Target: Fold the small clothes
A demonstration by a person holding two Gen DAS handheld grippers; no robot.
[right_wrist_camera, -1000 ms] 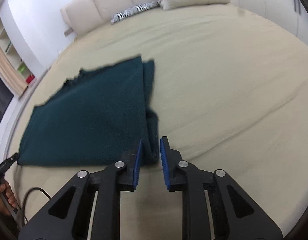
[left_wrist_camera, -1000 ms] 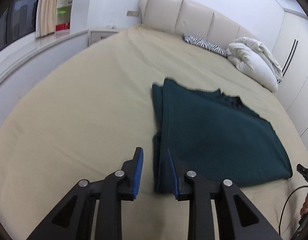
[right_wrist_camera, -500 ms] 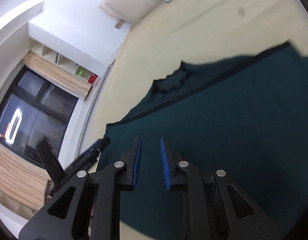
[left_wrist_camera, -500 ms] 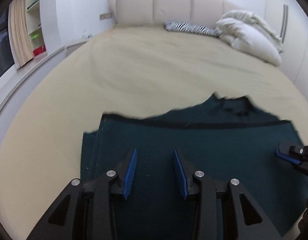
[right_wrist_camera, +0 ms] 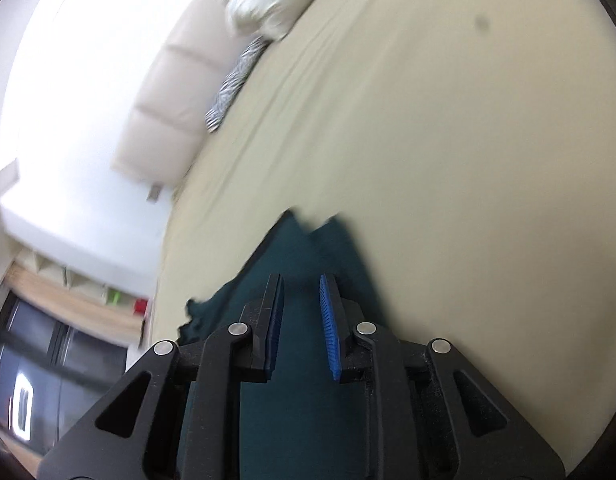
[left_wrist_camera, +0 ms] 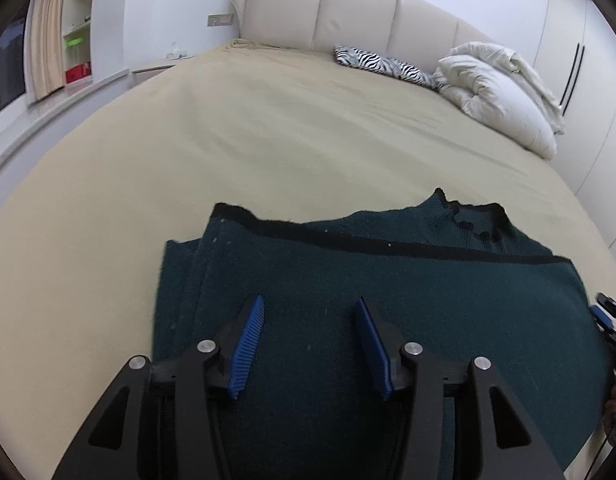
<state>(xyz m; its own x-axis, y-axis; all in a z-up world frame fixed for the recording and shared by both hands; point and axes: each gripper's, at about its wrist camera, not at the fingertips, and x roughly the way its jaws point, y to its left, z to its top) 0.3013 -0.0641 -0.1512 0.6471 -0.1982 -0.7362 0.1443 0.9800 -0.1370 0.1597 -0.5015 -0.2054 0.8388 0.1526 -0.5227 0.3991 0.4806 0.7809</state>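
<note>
Left wrist view: left gripper [left_wrist_camera: 310, 344] spread wide, empty, over dark green sweater [left_wrist_camera: 428, 300] lying folded across lower frame on beige bed [left_wrist_camera: 267, 120].

Right wrist view, blurred: right gripper [right_wrist_camera: 301, 326] slightly parted, empty, above sweater [right_wrist_camera: 328, 248], lower centre.

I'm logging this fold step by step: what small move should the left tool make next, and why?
Probably lower the left tool and close it on the near edge of the dark green sweater. Its jaws are open over the fabric, gripping nothing, and the sweater lies only partly folded on the beige bed, its collar still showing.
</note>
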